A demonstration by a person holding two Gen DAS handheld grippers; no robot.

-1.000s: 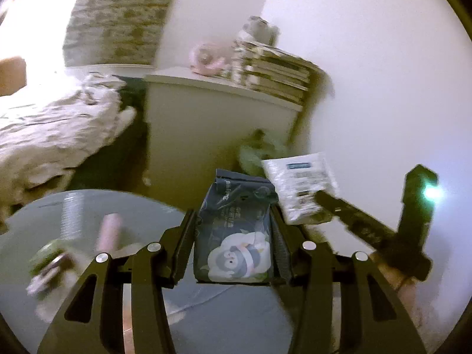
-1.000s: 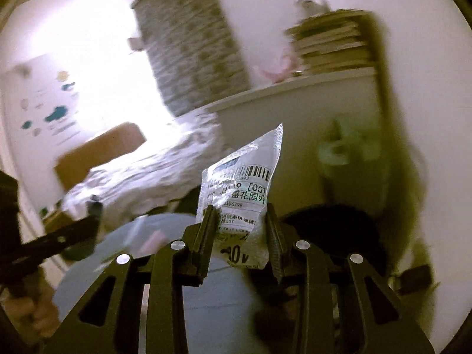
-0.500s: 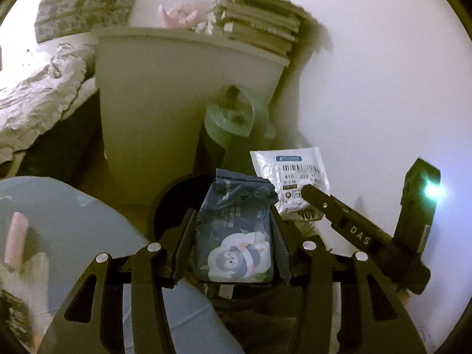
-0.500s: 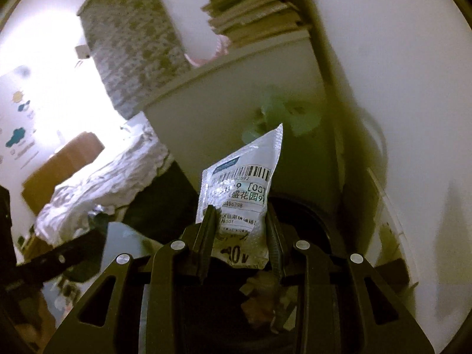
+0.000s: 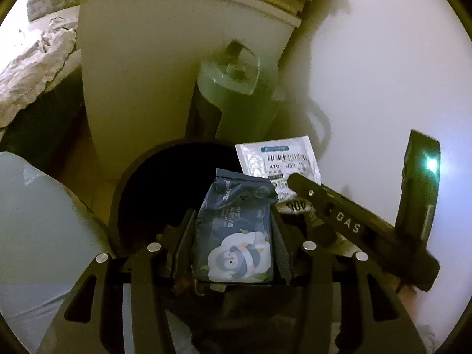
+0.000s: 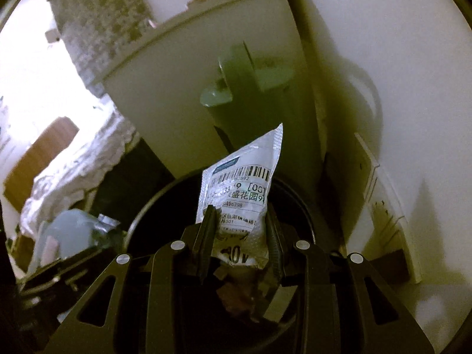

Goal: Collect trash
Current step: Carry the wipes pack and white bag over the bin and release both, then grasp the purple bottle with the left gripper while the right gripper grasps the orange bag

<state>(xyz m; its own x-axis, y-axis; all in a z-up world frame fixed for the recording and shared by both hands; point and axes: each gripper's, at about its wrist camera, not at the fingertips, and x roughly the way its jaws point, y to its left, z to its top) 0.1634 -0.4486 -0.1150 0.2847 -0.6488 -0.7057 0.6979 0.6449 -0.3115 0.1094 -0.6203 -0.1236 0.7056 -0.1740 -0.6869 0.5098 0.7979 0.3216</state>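
My left gripper (image 5: pixel 233 230) is shut on a dark blue wipes packet (image 5: pixel 236 236) with a cartoon penguin on it, held over the mouth of a round black trash bin (image 5: pixel 141 183). My right gripper (image 6: pixel 239 233) is shut on a crumpled silver pouch (image 6: pixel 240 191) with a barcode label, above the same bin (image 6: pixel 153 203). In the left wrist view the silver pouch (image 5: pixel 280 162) and the right gripper (image 5: pixel 298 181) show at the right, over the bin's far rim. Some scraps lie inside the bin below the right gripper.
A pale cabinet (image 5: pixel 153 73) stands behind the bin, with a green cylindrical object (image 5: pixel 236 100) between it and the white wall (image 5: pixel 383 73). A grey-blue round table (image 5: pixel 41 221) is at the left. A rumpled bed (image 6: pixel 73 171) lies further left. A white panel (image 6: pixel 383 206) leans on the wall.
Both grippers have swung from the table toward the corner and come down over the black bin, each keeping its packet. The bin now fills the lower middle of both views.
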